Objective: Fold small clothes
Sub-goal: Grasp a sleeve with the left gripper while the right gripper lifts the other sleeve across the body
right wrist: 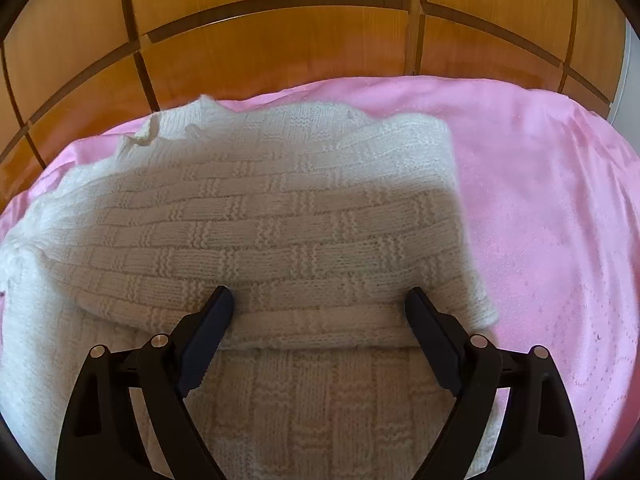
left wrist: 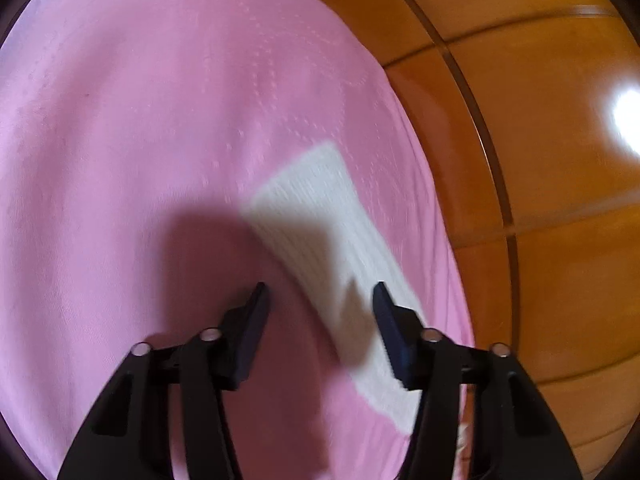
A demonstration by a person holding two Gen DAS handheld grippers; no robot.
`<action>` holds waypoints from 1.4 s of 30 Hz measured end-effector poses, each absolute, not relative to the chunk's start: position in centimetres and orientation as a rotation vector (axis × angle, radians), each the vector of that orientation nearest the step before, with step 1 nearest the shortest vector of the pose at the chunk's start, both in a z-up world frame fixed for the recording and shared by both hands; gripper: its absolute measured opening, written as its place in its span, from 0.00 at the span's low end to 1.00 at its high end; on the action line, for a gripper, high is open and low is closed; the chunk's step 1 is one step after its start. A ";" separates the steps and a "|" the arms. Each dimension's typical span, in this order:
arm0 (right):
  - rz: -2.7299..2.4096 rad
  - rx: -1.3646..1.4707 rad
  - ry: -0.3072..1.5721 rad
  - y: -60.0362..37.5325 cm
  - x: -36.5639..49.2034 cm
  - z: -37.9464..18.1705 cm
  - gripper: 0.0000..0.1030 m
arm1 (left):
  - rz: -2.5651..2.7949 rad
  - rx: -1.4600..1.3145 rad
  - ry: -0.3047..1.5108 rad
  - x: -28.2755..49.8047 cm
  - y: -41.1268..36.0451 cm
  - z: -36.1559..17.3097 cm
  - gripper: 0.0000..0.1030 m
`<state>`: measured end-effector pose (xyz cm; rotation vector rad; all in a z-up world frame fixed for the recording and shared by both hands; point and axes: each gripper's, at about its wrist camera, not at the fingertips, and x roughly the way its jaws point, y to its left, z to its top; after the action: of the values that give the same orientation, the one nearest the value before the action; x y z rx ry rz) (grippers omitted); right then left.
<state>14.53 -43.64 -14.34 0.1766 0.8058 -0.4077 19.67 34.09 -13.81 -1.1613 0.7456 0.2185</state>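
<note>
Wooden panelled cabinet fronts (right wrist: 280,40) fill the background in both wrist views; below them a pink bedsheet (right wrist: 540,200) covers the work surface. White knitted garment (right wrist: 260,220) lies on the sheet, already folded at least once: an upper layer ends in a ribbed hem lying crosswise over a lower layer.

Right gripper (right wrist: 320,300) sits directly over that hem, jaws wide apart, nothing clamped; the hem runs left-right between the fingers. Fingertips look close to the knit; contact cannot be confirmed.

Left gripper (left wrist: 320,296) is off to the side, jaws partly apart and empty, mostly over bare sheet. From its view the garment (left wrist: 320,216) is a long strip running diagonally ahead and passing under the right-hand finger.

Judgement: right hand is nearer, so the next fold likely starts there.

Hard to read: left view is motion-blurred; garment's near end is cut off behind the grippers; sleeves and neckline not identifiable.
</note>
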 end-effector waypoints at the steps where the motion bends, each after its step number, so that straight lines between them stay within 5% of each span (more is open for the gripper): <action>1: -0.408 0.174 0.806 -43.6 14.5 -14.3 0.85 | 0.219 -1.156 0.751 20.2 34.4 -14.0 0.37; 4: -0.413 0.168 0.807 -43.6 14.6 -14.3 0.85 | 0.251 -1.097 0.789 21.5 34.8 -14.1 0.05; 8: -0.415 0.165 0.807 -43.6 14.6 -14.4 0.85 | 0.175 -0.993 0.727 22.3 32.9 -10.5 0.05; 15: -0.414 0.167 0.803 -43.6 14.6 -14.4 0.85 | -0.266 -0.716 0.645 22.0 18.0 -1.6 0.05; 21: -0.409 0.176 0.800 -43.8 14.6 -14.3 0.85 | -0.542 -0.440 0.769 20.9 0.4 -2.7 0.07; 26: -0.397 0.193 0.796 -44.0 14.5 -14.2 0.85 | -0.585 -0.273 0.907 17.9 -7.0 -7.1 0.32; 30: -0.391 0.205 0.799 -44.0 14.3 -13.3 0.83 | -0.576 -0.210 0.925 16.0 -6.7 -8.4 0.34; 35: -0.170 0.323 0.726 -40.0 13.6 -9.8 0.60 | -0.500 -0.187 0.944 12.1 -2.9 -9.9 0.35; 38: 0.095 0.390 0.838 -35.1 15.6 -10.5 0.50 | -0.469 -0.236 0.971 11.4 -0.9 -11.5 0.35; 42: 0.163 0.427 0.980 -29.9 19.3 -13.7 0.49 | -0.457 -0.251 0.963 10.8 -0.2 -12.6 0.35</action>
<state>19.34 -29.88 -13.68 0.4265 0.9800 0.1631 10.79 -0.20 -12.57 -0.2505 0.9630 -0.4573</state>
